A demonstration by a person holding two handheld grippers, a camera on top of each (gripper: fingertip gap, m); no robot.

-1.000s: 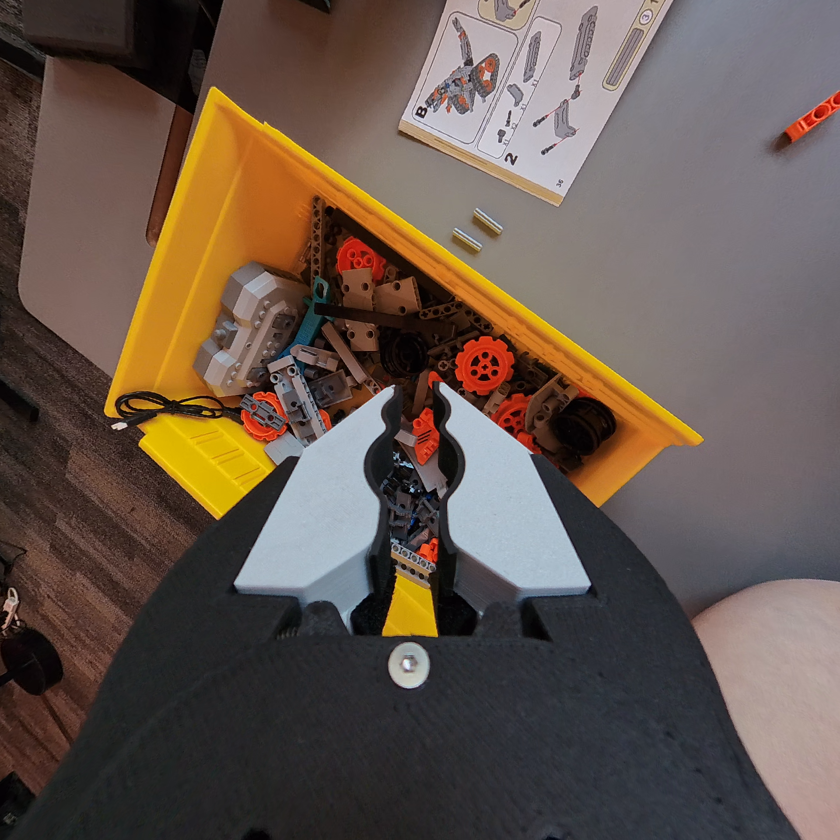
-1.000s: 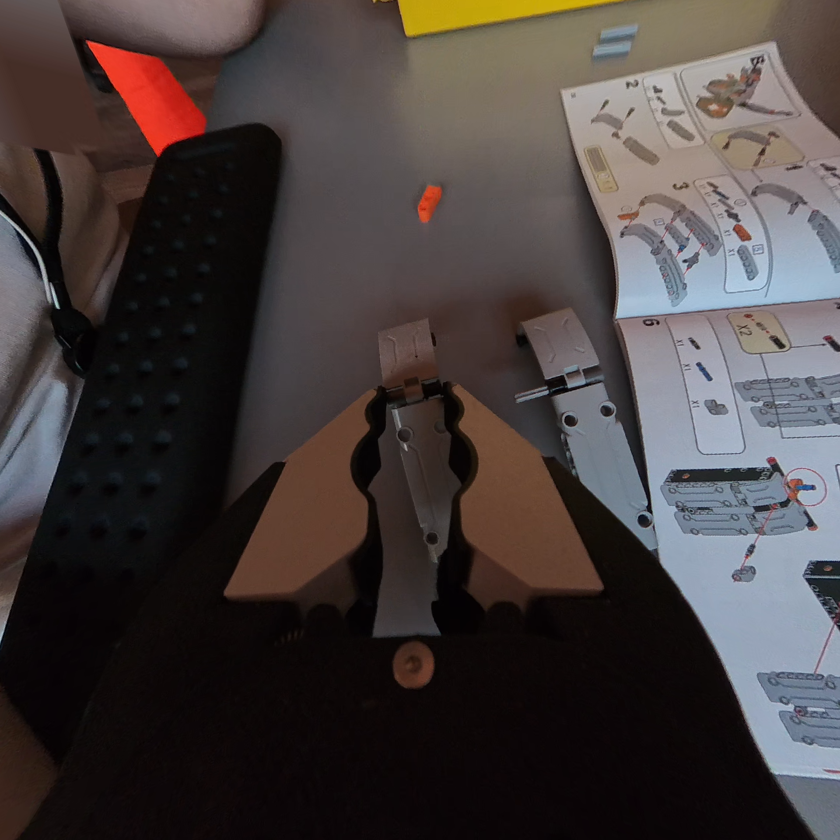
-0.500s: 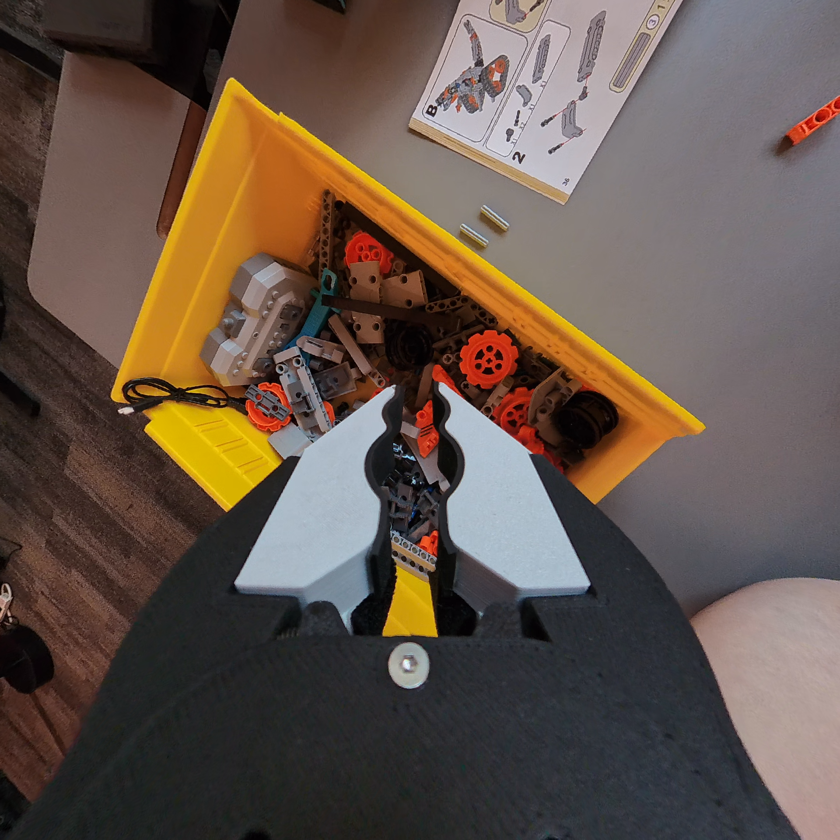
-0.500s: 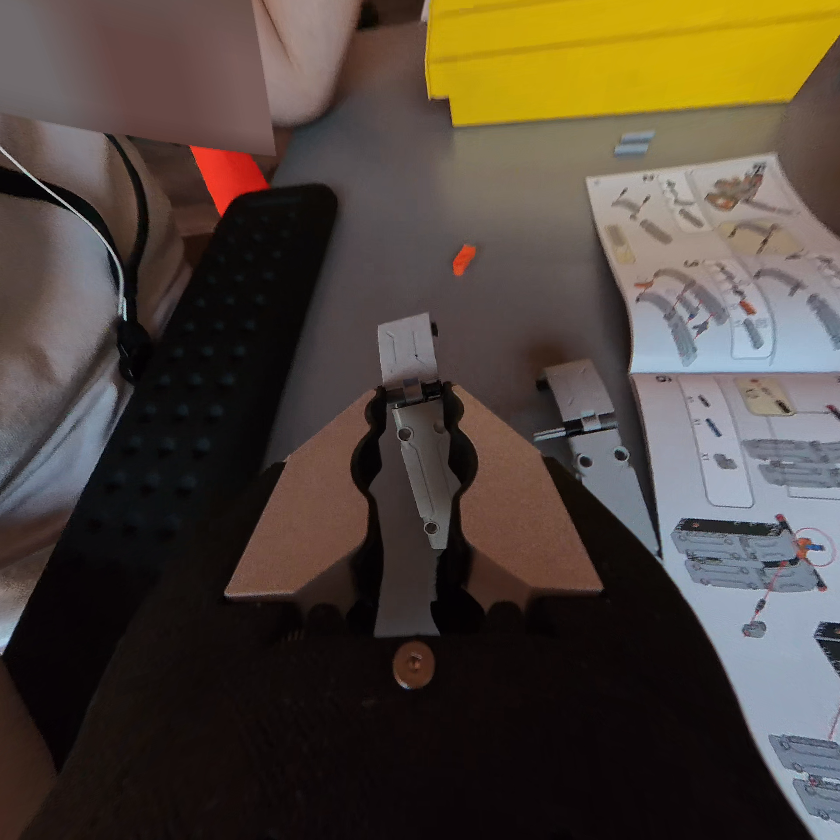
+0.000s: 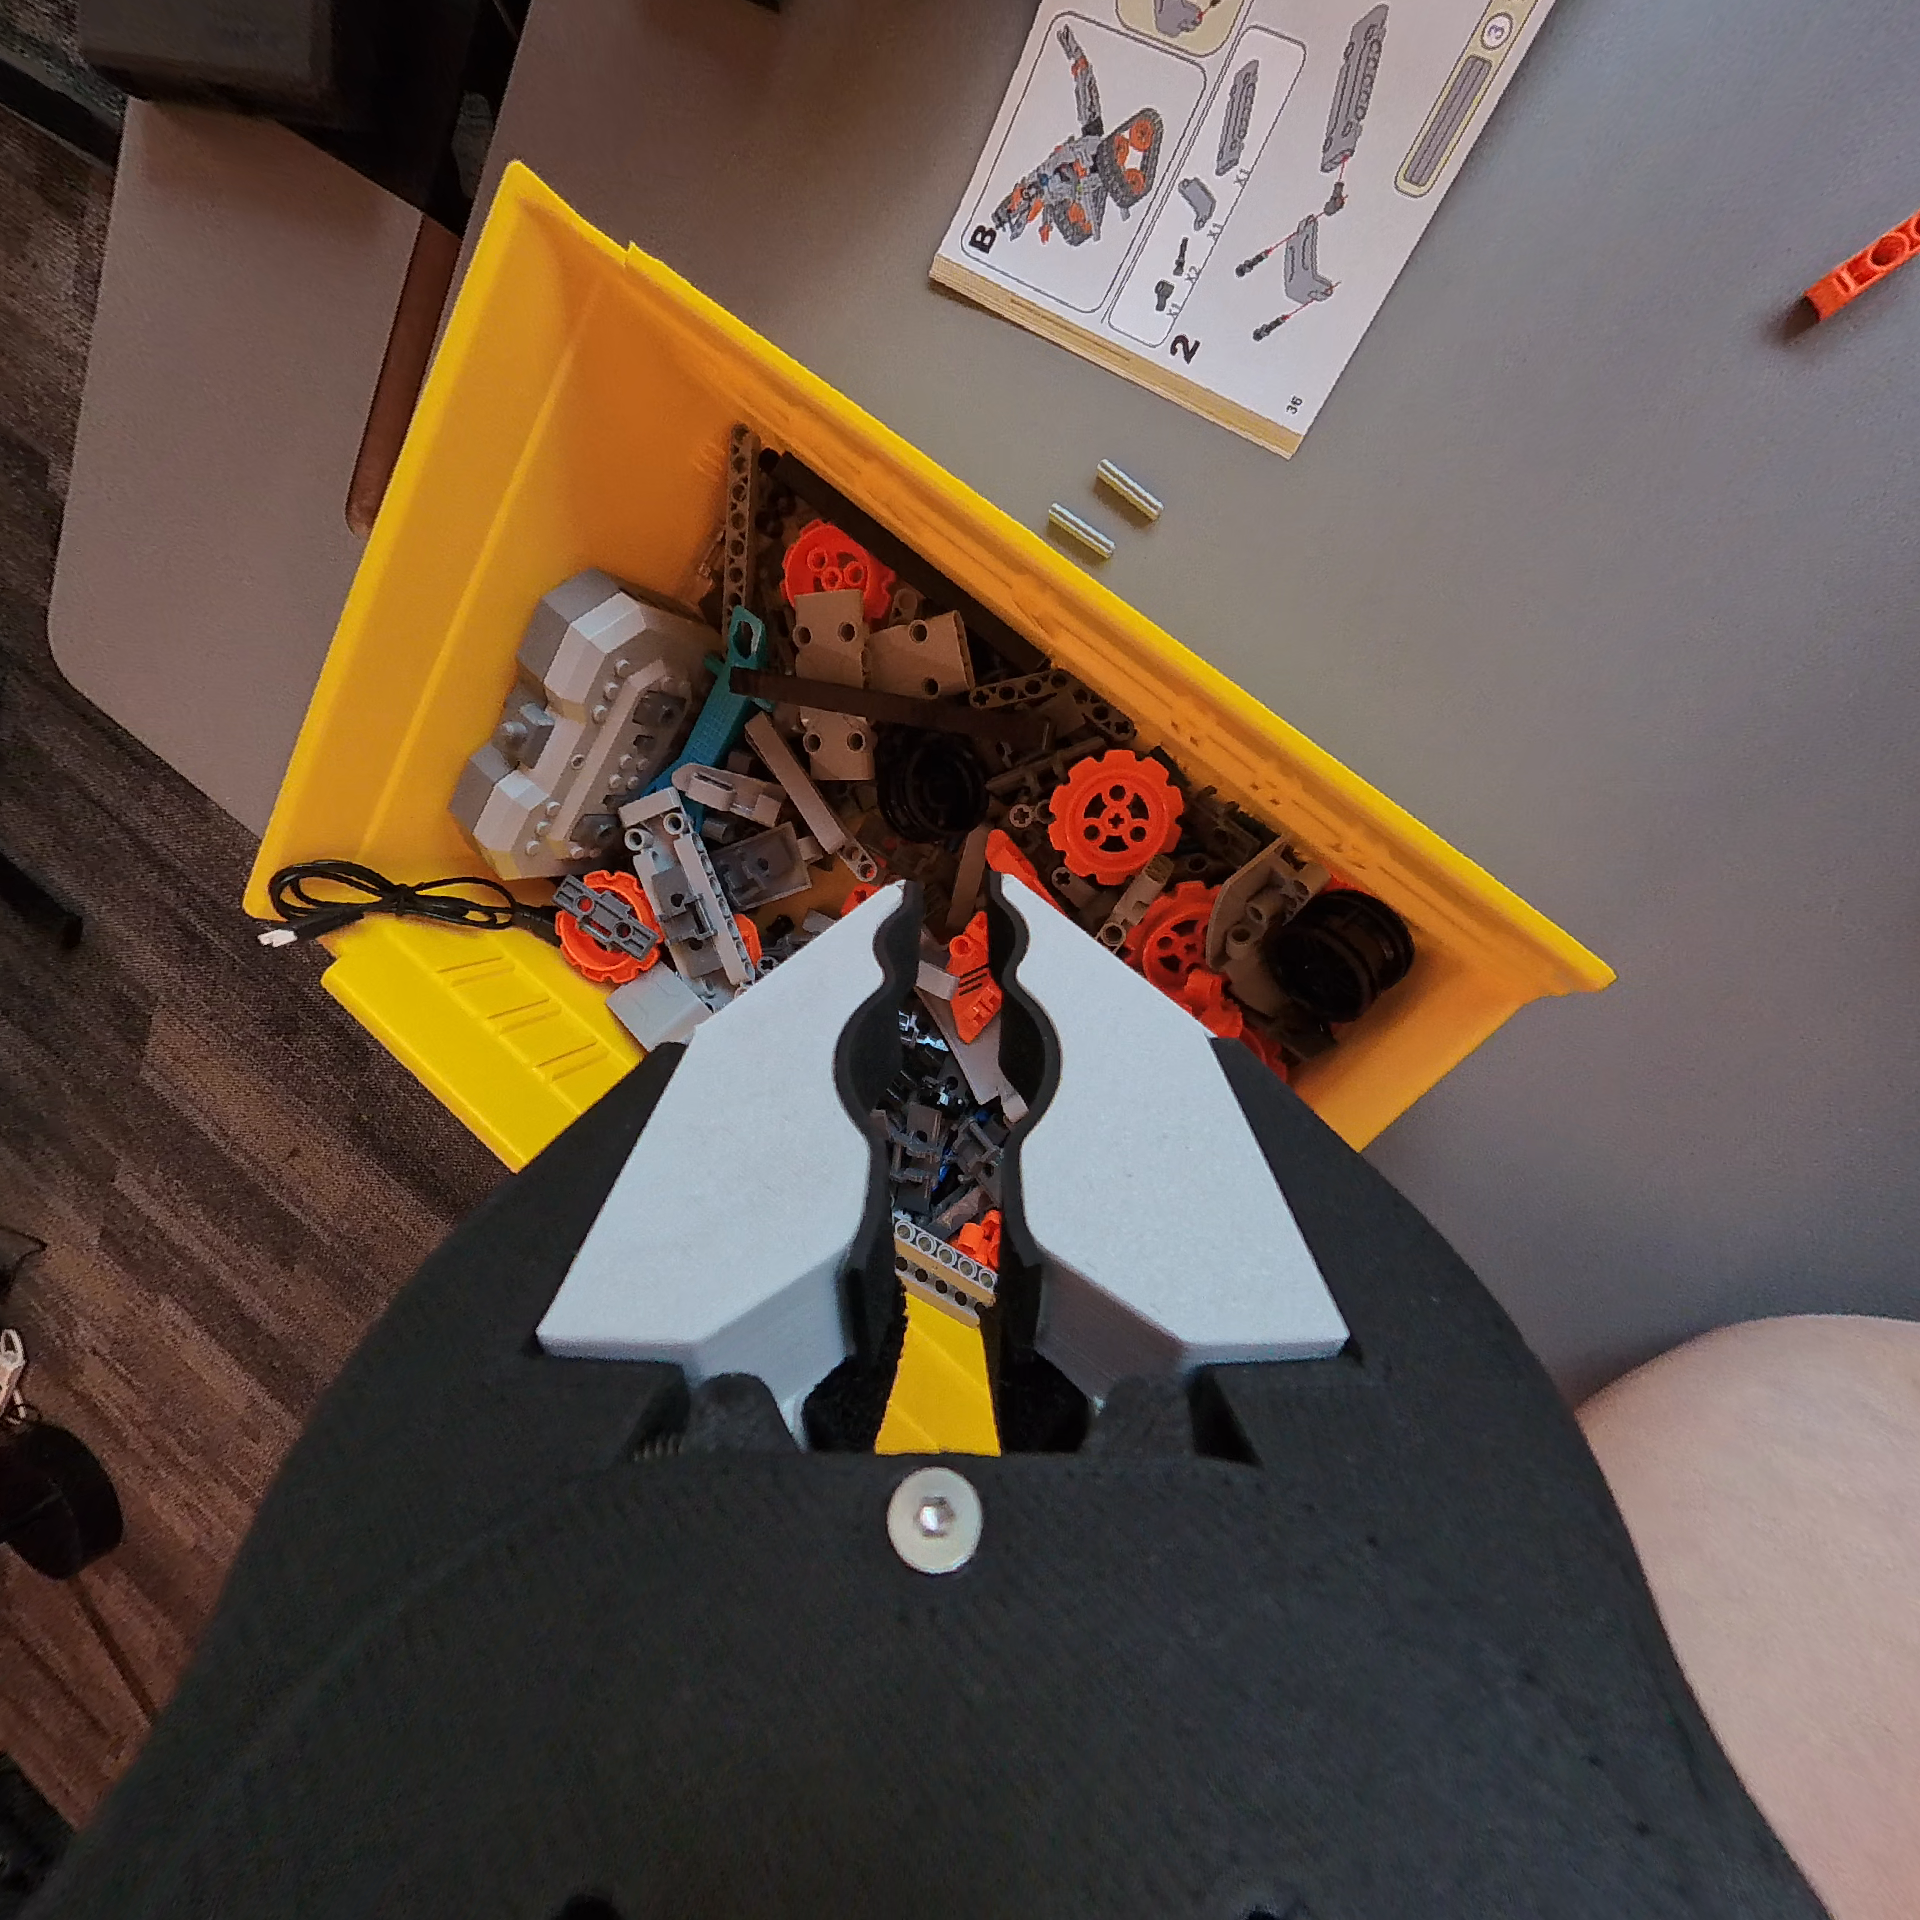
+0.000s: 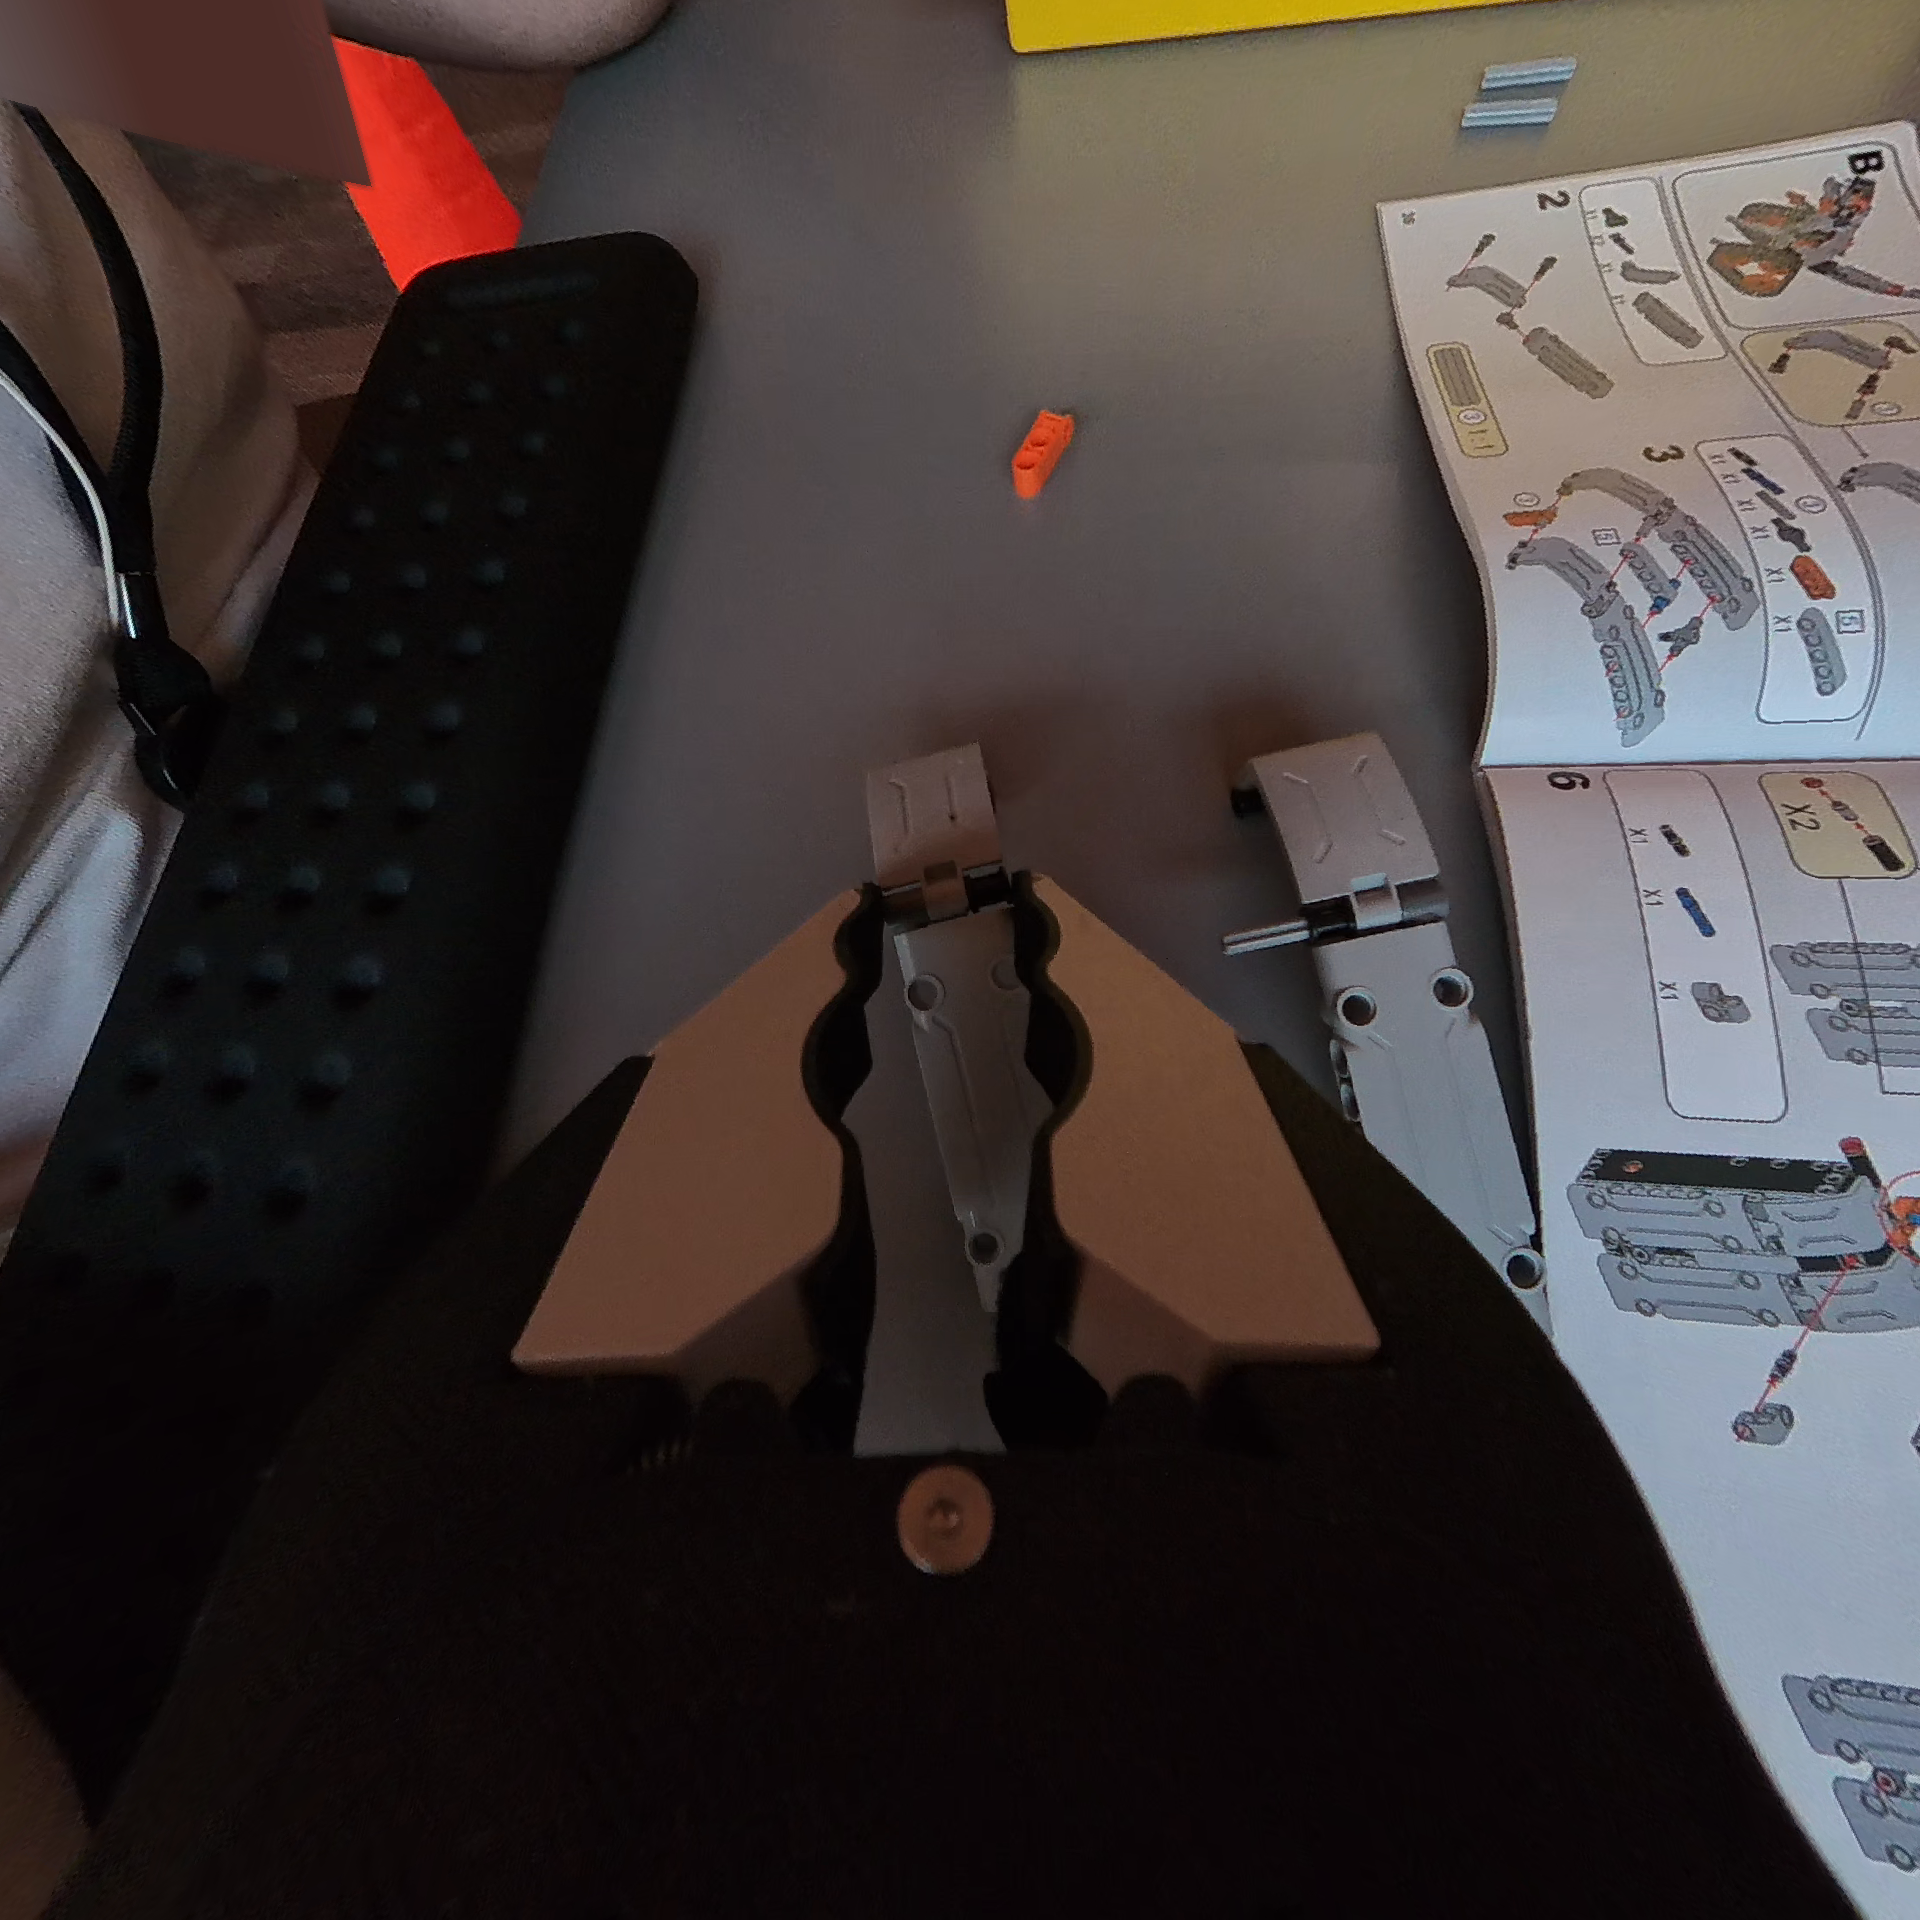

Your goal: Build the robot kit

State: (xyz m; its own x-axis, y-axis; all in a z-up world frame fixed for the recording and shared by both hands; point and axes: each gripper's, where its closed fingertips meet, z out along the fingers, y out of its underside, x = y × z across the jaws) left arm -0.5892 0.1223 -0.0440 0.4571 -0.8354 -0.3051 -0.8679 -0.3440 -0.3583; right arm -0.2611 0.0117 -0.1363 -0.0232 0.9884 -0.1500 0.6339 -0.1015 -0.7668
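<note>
Two claws: right claw around grey panel piece.

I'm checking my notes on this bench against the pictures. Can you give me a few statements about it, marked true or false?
1. The right tool is shut on a grey panel piece. True.
2. The left tool grips an orange gear. False: it holds nothing and hovers over the yellow bin with a narrow gap between its fingers.
3. A second grey panel piece lies on the table beside the open instruction booklet. True.
4. The small orange beam lies inside the bin. False: it lies on the bare grey table.
5. Two short light pins lie on the table just outside the bin's wall. True.
6. The bin is empty. False: it holds a heap of grey, black and orange building parts.
</note>
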